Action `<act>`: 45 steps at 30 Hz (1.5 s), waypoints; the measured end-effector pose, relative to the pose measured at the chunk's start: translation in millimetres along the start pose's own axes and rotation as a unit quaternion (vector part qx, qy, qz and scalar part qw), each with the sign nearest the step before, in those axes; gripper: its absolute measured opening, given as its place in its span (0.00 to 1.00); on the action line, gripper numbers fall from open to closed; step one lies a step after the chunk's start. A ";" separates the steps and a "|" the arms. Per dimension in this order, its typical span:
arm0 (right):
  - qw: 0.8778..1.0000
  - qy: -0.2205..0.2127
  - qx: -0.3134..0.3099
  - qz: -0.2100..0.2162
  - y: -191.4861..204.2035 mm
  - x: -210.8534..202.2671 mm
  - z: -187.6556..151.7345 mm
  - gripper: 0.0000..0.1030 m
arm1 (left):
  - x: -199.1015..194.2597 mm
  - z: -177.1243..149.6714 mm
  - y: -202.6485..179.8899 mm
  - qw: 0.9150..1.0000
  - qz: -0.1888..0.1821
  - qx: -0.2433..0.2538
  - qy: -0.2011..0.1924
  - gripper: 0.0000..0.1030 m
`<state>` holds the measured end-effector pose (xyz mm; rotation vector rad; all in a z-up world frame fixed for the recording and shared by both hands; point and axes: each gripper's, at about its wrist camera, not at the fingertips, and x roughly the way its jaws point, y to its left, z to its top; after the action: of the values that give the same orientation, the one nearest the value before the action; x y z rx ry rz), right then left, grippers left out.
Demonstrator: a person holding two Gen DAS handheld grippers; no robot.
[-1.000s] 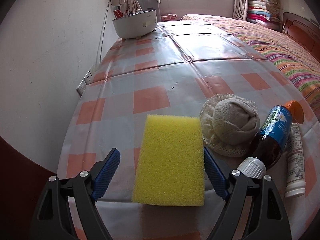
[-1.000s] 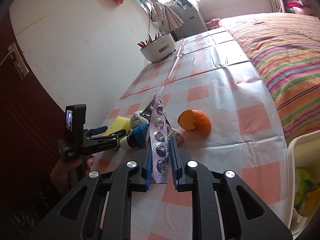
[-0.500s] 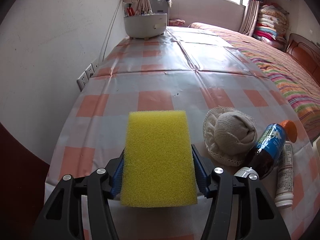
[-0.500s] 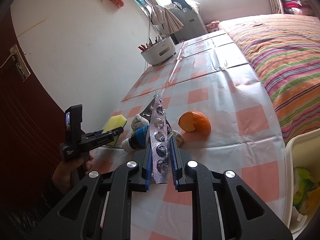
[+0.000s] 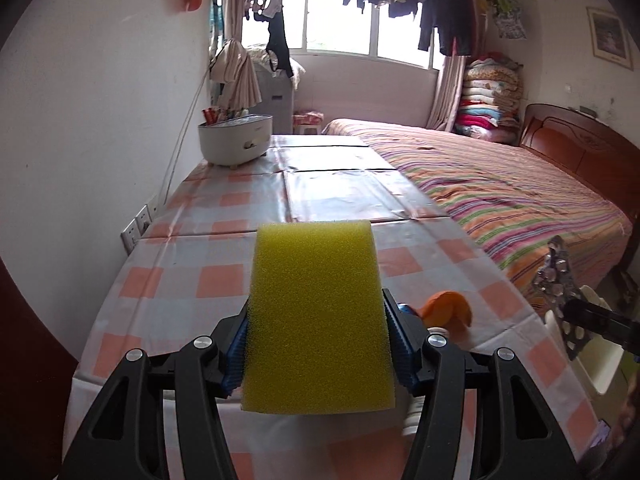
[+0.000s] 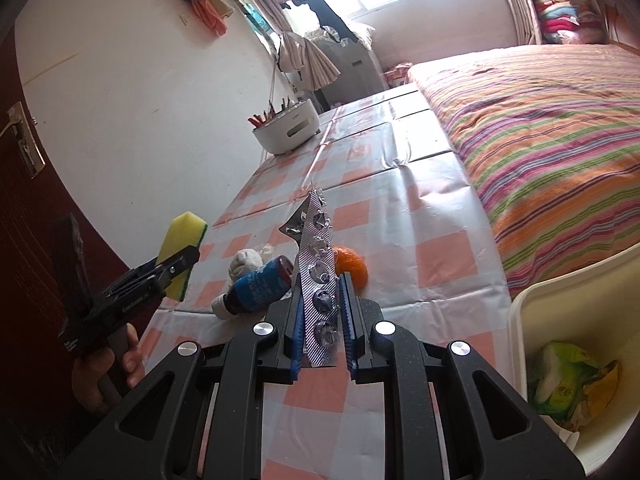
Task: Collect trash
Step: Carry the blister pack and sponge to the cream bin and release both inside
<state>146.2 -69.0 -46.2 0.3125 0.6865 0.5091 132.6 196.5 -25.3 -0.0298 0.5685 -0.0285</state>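
My left gripper is shut on a yellow sponge and holds it up above the checked table; the sponge also shows in the right wrist view. My right gripper is shut on a silver blister pack, held upright above the table's near edge; the pack also shows in the left wrist view. An orange peel, a blue-labelled bottle and a cream cloth ball lie on the table. A cream bin with trash inside stands at the lower right.
A white pot with red sticks stands at the table's far end by the wall. A striped bed runs along the right side. Wall sockets sit left of the table. A brown door is at the left.
My left gripper closed on the sponge and lifted it off the table, tilting upward. My right gripper kept the blister pack and shifted slightly toward the bin.
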 end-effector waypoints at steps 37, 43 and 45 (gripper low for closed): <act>0.972 -0.124 0.105 -0.169 -99.2 -99.0 -6.5 0.46 | -6.4 -36.6 -146.3 0.982 -0.162 0.088 0.034 0.54; 0.962 -0.179 0.113 -0.174 -93.0 -121.0 -0.7 0.58 | -6.1 -44.0 -169.3 0.977 -0.186 0.090 0.048 0.54; 0.955 -0.205 0.120 -0.175 -92.4 -134.0 0.9 0.71 | -3.2 -46.3 -177.9 0.975 -0.196 0.089 0.057 0.54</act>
<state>90.1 -218.7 -15.8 0.4971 0.3829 0.0132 101.6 18.0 -56.1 0.0347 0.6653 -0.4672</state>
